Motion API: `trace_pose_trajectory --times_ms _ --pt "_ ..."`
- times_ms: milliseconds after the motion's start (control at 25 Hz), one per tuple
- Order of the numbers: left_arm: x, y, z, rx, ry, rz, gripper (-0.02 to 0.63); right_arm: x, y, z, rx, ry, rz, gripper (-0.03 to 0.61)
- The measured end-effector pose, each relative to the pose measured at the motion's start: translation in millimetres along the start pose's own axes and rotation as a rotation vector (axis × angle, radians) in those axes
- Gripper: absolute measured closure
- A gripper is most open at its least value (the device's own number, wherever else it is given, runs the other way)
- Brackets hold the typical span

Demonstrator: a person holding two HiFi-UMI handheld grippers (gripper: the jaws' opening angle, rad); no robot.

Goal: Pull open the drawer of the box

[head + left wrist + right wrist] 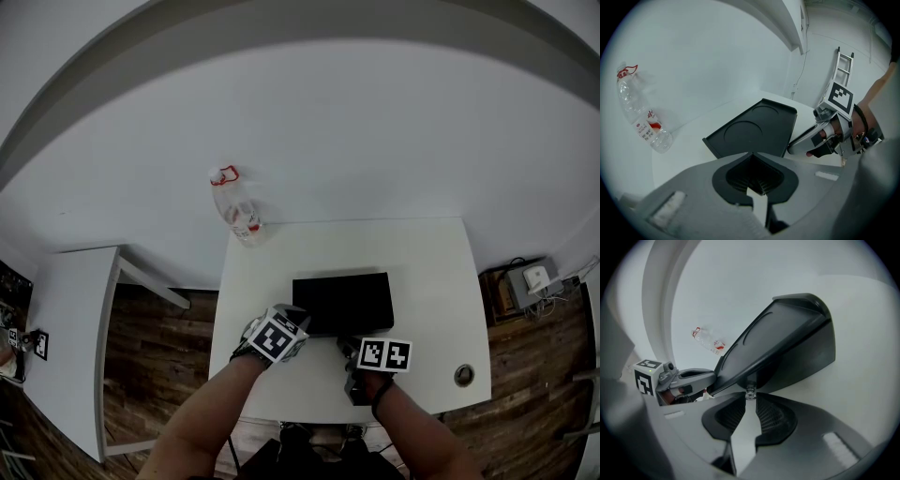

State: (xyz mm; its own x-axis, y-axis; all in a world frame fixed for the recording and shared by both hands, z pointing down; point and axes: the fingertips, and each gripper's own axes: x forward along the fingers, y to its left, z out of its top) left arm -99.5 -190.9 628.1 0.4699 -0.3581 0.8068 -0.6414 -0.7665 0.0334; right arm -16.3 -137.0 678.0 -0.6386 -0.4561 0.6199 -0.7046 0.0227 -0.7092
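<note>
A flat black box [342,302] lies in the middle of the white table [422,272]. In the right gripper view its front faces me and a small clear drawer knob [750,392] sticks out of it. My right gripper [750,399] is at the box's front edge, its pad tips closed on that knob. My left gripper [296,324] rests at the box's front left corner. In its own view the left gripper [754,185] has its pads together with nothing between them, and the box lid [754,126] lies just ahead.
A clear plastic bottle [236,208] with a red label lies on its side at the table's far left corner. The table has a round cable hole [463,375] at its front right. A second white table [70,328] stands to the left, over wooden floor.
</note>
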Motion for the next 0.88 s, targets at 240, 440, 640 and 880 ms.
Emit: trace_pose_trajectory --times_ms 240,440,640,880 --pt "-0.7 -1.7 -0.2 -0.012 0.004 -0.022 0.611 -0.3 1.0 -0.3 -0.002 0.002 -0.001 0.506" --pt "-0.2 0.7 -0.1 -0.011 -0.005 -0.018 0.611 -0.7 1.3 -2.8 -0.004 0.003 0.0 0.506" --pt "0.3 -0.6 0.1 -0.024 -0.001 -0.029 0.611 -5.2 1.2 -9.1 0.0 0.004 0.002 0.506" --pt "0.4 -0.6 0.7 -0.027 -0.002 -0.026 0.609 -10.6 1.4 -17.2 0.005 0.001 0.003 0.506"
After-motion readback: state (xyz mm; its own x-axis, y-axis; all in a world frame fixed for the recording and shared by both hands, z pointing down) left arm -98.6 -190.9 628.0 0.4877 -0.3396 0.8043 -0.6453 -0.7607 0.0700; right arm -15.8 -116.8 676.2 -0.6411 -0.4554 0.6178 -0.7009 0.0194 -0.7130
